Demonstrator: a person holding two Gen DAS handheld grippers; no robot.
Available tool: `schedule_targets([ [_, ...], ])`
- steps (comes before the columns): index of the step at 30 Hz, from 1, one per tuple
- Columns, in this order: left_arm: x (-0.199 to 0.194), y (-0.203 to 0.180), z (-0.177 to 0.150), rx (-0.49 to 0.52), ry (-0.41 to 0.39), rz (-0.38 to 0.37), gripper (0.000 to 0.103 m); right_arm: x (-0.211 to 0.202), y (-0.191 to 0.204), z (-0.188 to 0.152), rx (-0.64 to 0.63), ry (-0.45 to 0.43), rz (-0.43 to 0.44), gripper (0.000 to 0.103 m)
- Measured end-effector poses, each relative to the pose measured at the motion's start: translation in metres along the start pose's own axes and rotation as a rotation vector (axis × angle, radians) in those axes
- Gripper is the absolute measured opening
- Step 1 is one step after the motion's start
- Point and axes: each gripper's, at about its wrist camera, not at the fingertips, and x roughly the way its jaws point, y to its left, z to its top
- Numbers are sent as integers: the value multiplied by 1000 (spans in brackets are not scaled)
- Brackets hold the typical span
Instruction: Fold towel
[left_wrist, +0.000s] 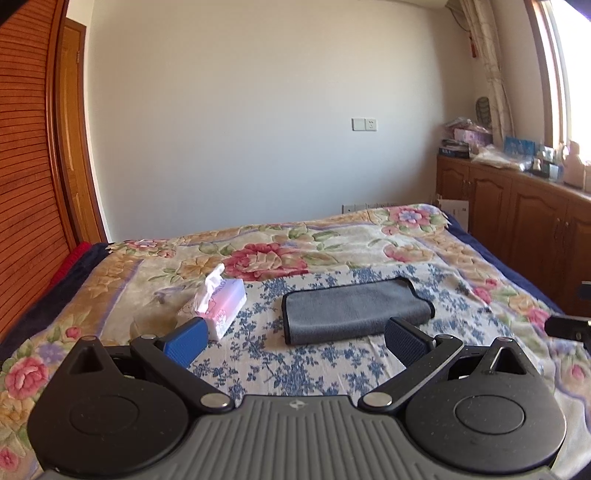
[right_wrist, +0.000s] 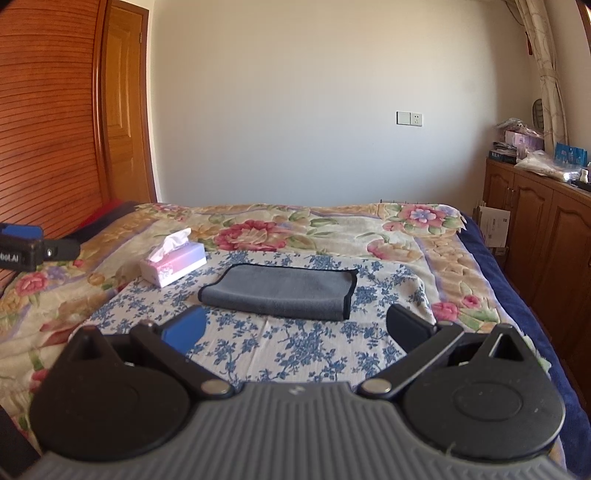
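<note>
Grey towel (left_wrist: 354, 312) folded (on bed), left gripper (left_wrist: 295, 339) — right gripper (right_wrist: 295, 328) — both spread wide, empty

The towel (left_wrist: 354, 312) lies flat on a cloth (left_wrist: 295, 358) spread over the bed (left_wrist: 110, 288). A tissue box (left_wrist: 218, 306) sits just left of it. Both tools, the left tool (left_wrist: 295, 341) and the right tool (right_wrist: 295, 328), hang before the towel, apart from it. Cabinets (right_wrist: 535, 236) stand along the bed's right side.
</note>
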Motion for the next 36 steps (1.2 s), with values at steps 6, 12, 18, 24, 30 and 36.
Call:
schedule_targets([
  [6, -9, -5, -22, 15, 1, 0, 103, -3, 6, -13, -11, 7, -2, 103],
  [12, -12, -6, -42, -3, 11, 24, 103, -5, 8, -24, -9, 14, -10, 103],
  [18, -14, 1, -55, -61, 19, 29, 103, -6, 5, -34, -4, 25, -17, 103],
  [24, -16, 3, -65, -57, 2, 53, 103, -10, 6, -42, 2, 30, -17, 103],
  [30, -19, 4, -72, -39, 1, 64, 103, -15, 9, -44, -11, 25, -3, 103],
  [36, -23, 6, -79, -31, -33, 85, 103, -19, 10, -48, -15, 5, -15, 103],
])
